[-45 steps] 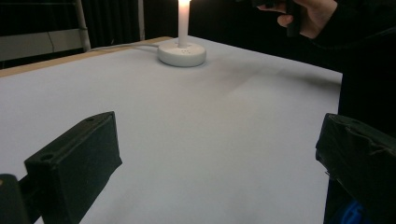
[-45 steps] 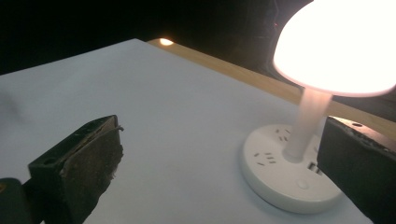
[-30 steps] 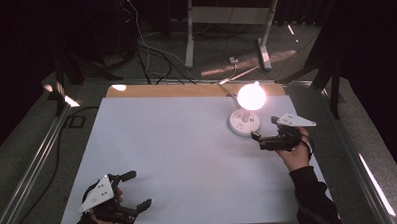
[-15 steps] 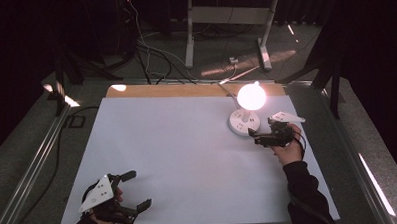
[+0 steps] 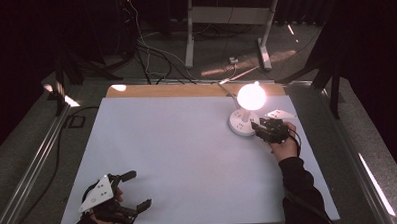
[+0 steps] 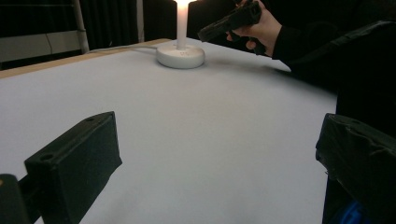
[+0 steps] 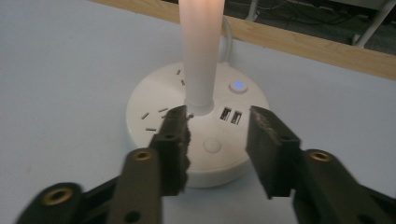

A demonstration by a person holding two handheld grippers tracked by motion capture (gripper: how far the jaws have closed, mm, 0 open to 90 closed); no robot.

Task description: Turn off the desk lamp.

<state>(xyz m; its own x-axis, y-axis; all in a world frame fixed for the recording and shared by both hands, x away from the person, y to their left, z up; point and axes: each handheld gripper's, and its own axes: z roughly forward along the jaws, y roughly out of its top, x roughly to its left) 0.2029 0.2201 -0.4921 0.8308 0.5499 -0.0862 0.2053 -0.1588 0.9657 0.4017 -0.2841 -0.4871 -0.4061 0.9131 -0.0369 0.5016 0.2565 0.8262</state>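
- The glowing globe (image 5: 251,95) of the lamp burns out to white in the high view; the room behind is nearly black.
- Light patches streak the floor (image 5: 245,65) beyond the table.
- In the right gripper view, the near jaws are blurred, while the lamp's white base (image 7: 198,121) ahead of the fingertips is sharp and evenly lit.

My right gripper (image 7: 217,140) hovers over the near rim of a round white lamp base (image 7: 154,105), jaws parted. Glowing stem (image 7: 201,51) rises from its centre. Blue light (image 7: 238,86), two USB ports (image 7: 230,115), round button (image 7: 212,145) visible. Wooden table edge (image 7: 327,51) behind.
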